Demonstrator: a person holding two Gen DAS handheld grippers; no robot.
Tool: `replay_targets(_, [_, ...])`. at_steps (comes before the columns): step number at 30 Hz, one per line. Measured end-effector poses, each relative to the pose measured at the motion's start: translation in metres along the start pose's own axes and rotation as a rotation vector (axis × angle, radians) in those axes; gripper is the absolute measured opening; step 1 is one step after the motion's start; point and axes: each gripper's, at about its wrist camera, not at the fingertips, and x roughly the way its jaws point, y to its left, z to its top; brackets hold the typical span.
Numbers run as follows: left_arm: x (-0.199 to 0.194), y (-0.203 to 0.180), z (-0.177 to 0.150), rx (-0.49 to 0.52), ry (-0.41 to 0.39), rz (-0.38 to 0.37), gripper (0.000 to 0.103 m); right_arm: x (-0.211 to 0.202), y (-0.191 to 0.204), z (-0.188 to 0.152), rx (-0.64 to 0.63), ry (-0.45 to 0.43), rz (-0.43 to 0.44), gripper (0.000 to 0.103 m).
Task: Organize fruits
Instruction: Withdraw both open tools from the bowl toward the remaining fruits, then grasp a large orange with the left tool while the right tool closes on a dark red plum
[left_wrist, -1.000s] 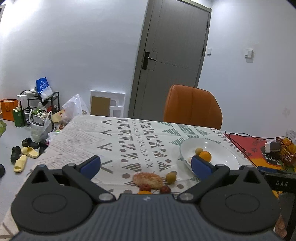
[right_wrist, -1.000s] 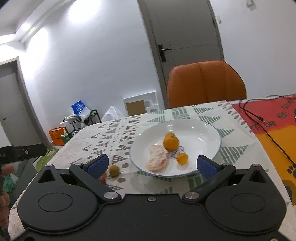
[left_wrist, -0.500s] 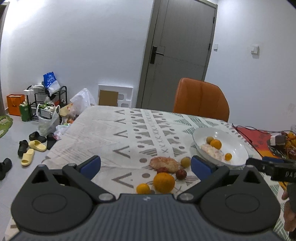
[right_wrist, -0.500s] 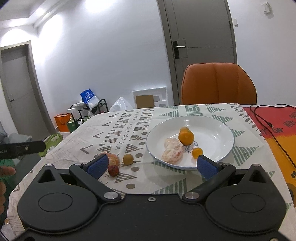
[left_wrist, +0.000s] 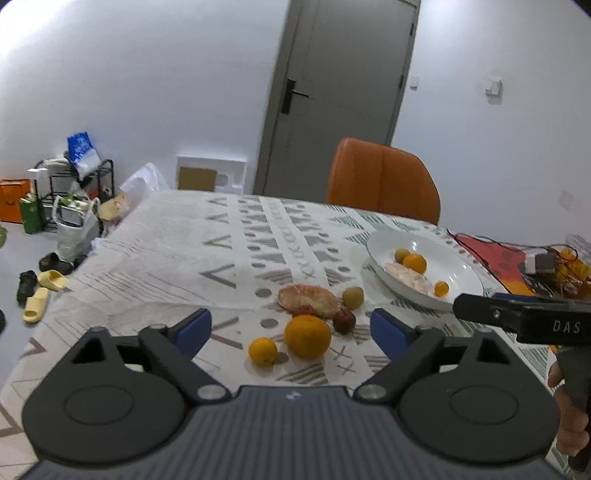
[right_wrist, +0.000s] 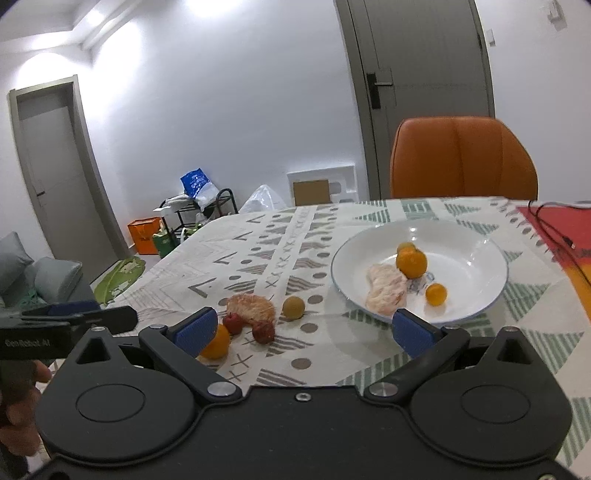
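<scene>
My left claw (left_wrist: 291, 328) hangs spread wide above the near edge of the worktop (left_wrist: 177, 254), holding nothing. My right claw (right_wrist: 303, 326) is likewise spread wide and empty, hovering over the patterned cloth just short of the white plate (right_wrist: 476, 243).

Nearest my left claw lies a small orange (left_wrist: 262, 351), and touching or just beside it on the right a big orange (left_wrist: 308, 335). Just behind the big one sits a dark red fruit (left_wrist: 344, 320), with another small red fruit (right_wrist: 233, 322) beside it, seen from the right wrist. Behind these lies a peeled, netted pinkish piece (left_wrist: 308, 298), and to its right a yellow-green round fruit (left_wrist: 352, 297), all loose on the cloth.

Further right, the plate carries a pale peeled segment (right_wrist: 386, 288), an orange (right_wrist: 411, 262) with a greenish fruit (left_wrist: 401, 254) right against its far side, and a tiny orange (right_wrist: 436, 293) set apart near the front rim.

Beyond the worktop stands an orange chair (left_wrist: 382, 181), then a grey door (left_wrist: 340, 92).
</scene>
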Motion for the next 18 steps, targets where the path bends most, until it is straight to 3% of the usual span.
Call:
replay_targets(12, [0.024, -0.011, -0.004, 0.008, 0.05, -0.042, 0.069, 0.011, -0.007, -0.009, 0.008, 0.045, 0.044, 0.074])
replay_targets(18, [0.039, -0.017, -0.005, 0.02, 0.075, -0.049, 0.067, 0.018, -0.014, -0.012, 0.024, 0.065, 0.058, 0.059])
